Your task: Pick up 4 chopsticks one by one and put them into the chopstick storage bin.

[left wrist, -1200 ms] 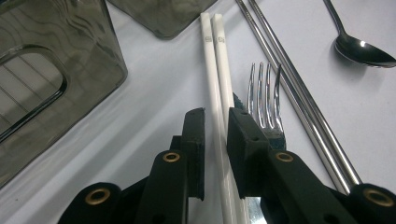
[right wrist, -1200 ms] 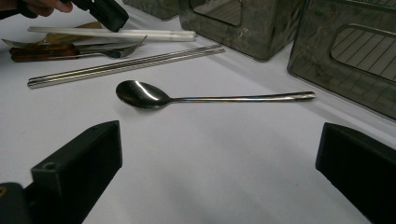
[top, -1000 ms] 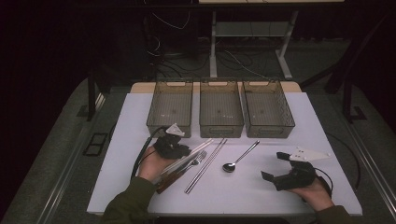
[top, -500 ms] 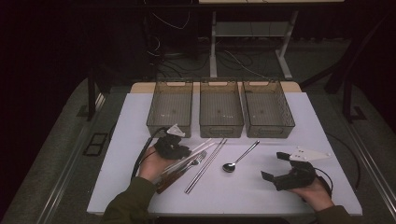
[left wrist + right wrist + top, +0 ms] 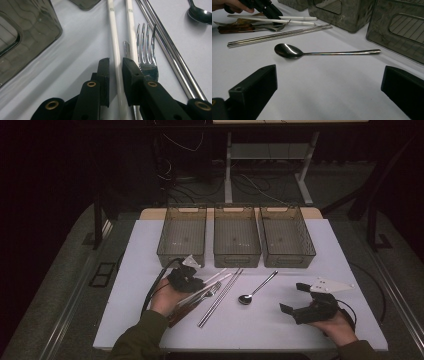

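The left gripper [image 5: 115,65] is down among the cutlery with its jaws nearly together around a white chopstick [image 5: 115,50], a slim glossy stick with a small mark near its far end; whether the pads actually press on it cannot be told. It lies on the counter [image 5: 280,330] at the left of the cutlery cluster, just in front of the left bin [image 5: 182,236]. A second white chopstick [image 5: 130,27] runs just beside it, and a steel fork [image 5: 147,47] lies partly over that one, tines pointing away, crowding the right-hand jaw. Beyond the fork run two steel chopsticks [image 5: 172,50], and the spoon [image 5: 256,289] sits apart toward the middle. Brown-handled cutlery [image 5: 234,27] lies beneath the person's left hand [image 5: 164,296]. The right gripper [image 5: 295,300] rests near the right front, its jaws spread wide with nothing in them, facing the spoon. Three smoky, see-through bins stand in a row at the back, the middle bin [image 5: 237,236] and right bin [image 5: 286,235] included. The counter is white; the room behind is dark, with cables and desk legs.
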Demonstrator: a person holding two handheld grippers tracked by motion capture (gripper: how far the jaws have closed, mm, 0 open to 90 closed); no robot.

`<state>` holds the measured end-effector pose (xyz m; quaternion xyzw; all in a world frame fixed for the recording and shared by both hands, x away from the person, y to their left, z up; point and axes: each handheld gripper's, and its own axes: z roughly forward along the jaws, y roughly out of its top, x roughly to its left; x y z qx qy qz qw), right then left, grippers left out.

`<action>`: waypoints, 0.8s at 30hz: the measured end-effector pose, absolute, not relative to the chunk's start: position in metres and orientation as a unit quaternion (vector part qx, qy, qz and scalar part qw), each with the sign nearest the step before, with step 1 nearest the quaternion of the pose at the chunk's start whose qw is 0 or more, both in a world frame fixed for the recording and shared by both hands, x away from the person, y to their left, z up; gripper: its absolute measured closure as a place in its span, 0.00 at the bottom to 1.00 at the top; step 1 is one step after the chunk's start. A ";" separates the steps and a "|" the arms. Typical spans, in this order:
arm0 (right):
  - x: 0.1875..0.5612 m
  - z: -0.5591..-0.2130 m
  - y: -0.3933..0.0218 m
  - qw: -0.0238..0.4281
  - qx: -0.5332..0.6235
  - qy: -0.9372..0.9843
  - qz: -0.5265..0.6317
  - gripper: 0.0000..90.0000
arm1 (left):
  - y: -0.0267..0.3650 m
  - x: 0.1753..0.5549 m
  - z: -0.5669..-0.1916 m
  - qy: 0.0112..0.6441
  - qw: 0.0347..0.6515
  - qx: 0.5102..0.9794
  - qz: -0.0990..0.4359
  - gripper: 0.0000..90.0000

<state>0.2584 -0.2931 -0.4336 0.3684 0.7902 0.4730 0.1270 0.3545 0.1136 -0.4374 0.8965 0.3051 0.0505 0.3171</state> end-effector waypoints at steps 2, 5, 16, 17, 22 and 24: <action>0.258 -0.434 -0.293 0.127 0.368 0.790 0.473 0.01 | 0.113 0.354 -0.437 0.305 0.317 0.897 0.051 0.85; 0.258 -0.434 -0.293 0.127 0.367 0.791 0.473 0.01 | 0.113 0.354 -0.438 0.306 0.318 0.896 0.051 0.86; 0.258 -0.433 -0.293 0.126 0.367 0.791 0.474 0.01 | 0.111 0.352 -0.438 0.311 0.318 0.894 0.054 0.91; 0.258 -0.433 -0.293 0.127 0.367 0.790 0.474 0.01 | 0.111 0.352 -0.438 0.312 0.318 0.894 0.054 0.91; 0.258 -0.433 -0.293 0.127 0.366 0.790 0.475 0.01 | 0.111 0.352 -0.438 0.315 0.315 0.894 0.053 0.91; 0.258 -0.433 -0.293 0.127 0.366 0.790 0.475 0.01 | 0.110 0.352 -0.437 0.317 0.314 0.893 0.054 0.92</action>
